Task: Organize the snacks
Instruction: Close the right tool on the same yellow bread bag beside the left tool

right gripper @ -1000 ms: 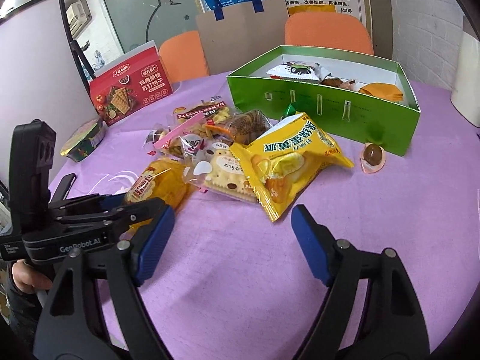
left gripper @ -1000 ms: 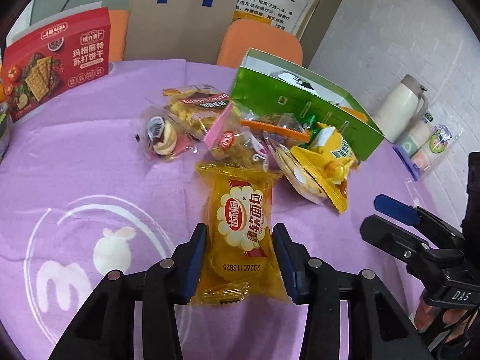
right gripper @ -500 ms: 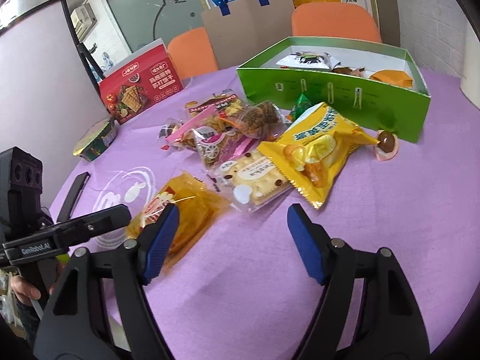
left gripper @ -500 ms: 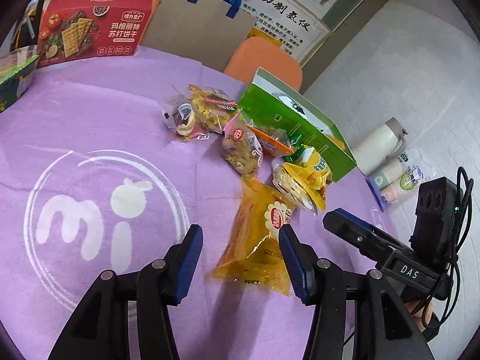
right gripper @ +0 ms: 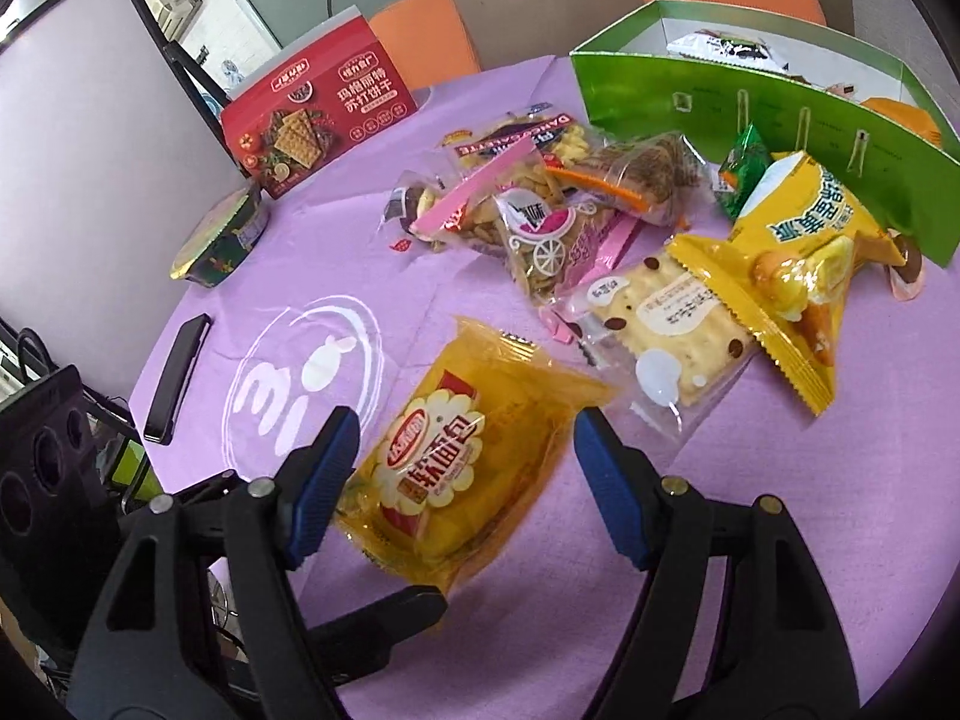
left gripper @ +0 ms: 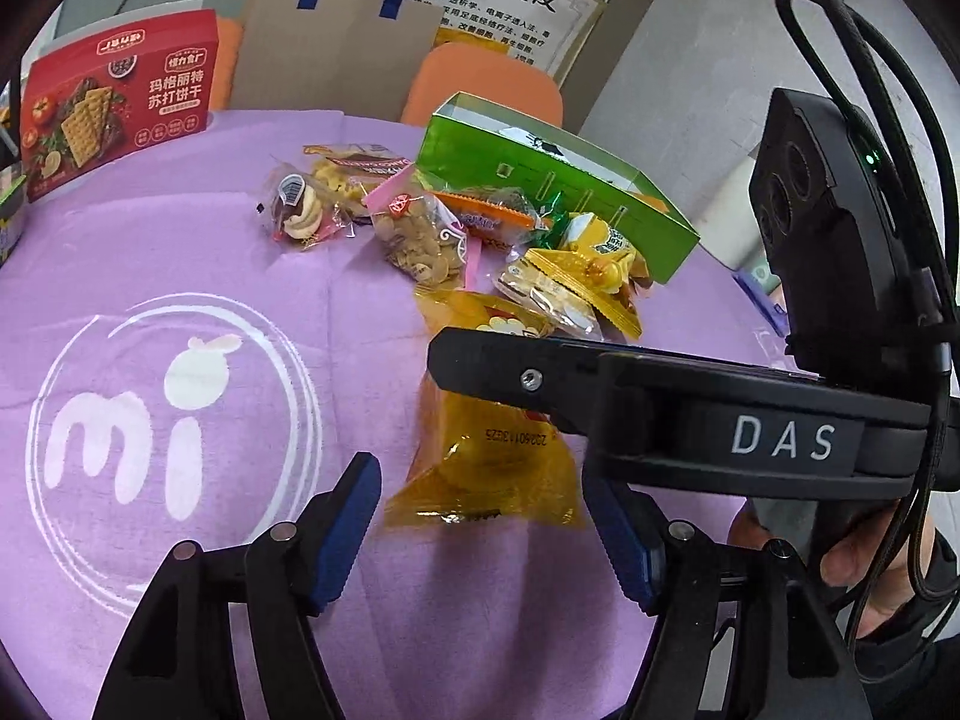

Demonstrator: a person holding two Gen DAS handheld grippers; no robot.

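We find the bread packet (right gripper: 474,468) lying on the tablecloth (right gripper: 810,480), nearest us. Behind it to the right lies the cracker packet (right gripper: 666,324), its far end under the chip bag (right gripper: 804,258); the box (right gripper: 756,108) stands behind them.

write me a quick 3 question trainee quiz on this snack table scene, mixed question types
1. True or false: the right tool is shut on the orange bread packet.
2. Which lies partly under the yellow snack bag? A) red cracker box B) clear cracker packet C) phone
3. Fill in: snacks already sit inside the ___ box.

Key: 1 false, both tools open, left tool too; 2 B; 3 green
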